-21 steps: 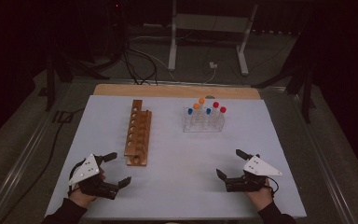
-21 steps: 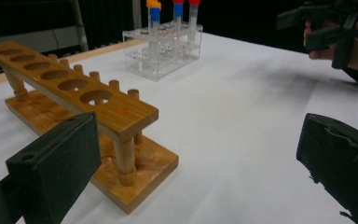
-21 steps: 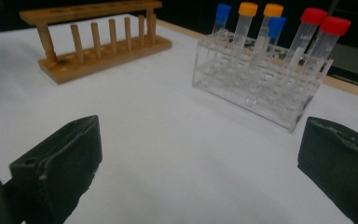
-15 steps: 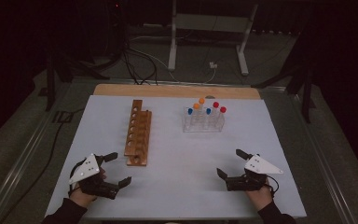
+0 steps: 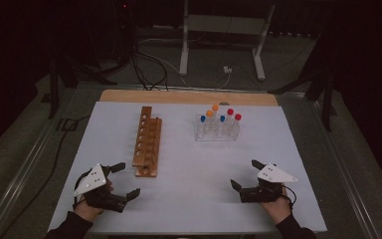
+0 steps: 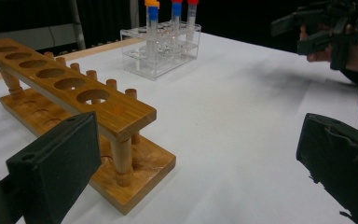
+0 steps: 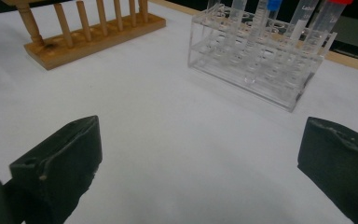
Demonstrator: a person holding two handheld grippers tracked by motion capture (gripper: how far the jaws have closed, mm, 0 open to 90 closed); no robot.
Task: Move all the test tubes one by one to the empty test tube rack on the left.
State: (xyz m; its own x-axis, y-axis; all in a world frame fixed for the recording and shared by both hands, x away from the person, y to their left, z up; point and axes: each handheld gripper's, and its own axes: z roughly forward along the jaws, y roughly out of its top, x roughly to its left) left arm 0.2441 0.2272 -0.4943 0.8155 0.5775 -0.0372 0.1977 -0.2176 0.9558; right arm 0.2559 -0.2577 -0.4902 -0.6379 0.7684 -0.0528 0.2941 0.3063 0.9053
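Observation:
A wooden tube rack [image 5: 147, 142] with a row of empty holes lies left of centre on the white table [image 5: 189, 164]. A clear plastic rack [image 5: 218, 129] at the back right holds several capped tubes, orange, blue and red. My left gripper [image 5: 124, 180] rests near the front left corner, open, its jaws empty and just short of the wooden rack [image 6: 74, 93]. My right gripper [image 5: 245, 174] rests at the front right, open and empty, facing the clear rack [image 7: 256, 51]. In the left gripper view the right gripper [image 6: 321, 28] shows far off at the upper right.
A wooden strip [image 5: 189, 97] borders the table's far edge. Beyond it, on the dark floor, stand a metal stand [image 5: 221, 45] and loose cables [image 5: 144, 69]. Open white surface lies between the two grippers and in front of both racks.

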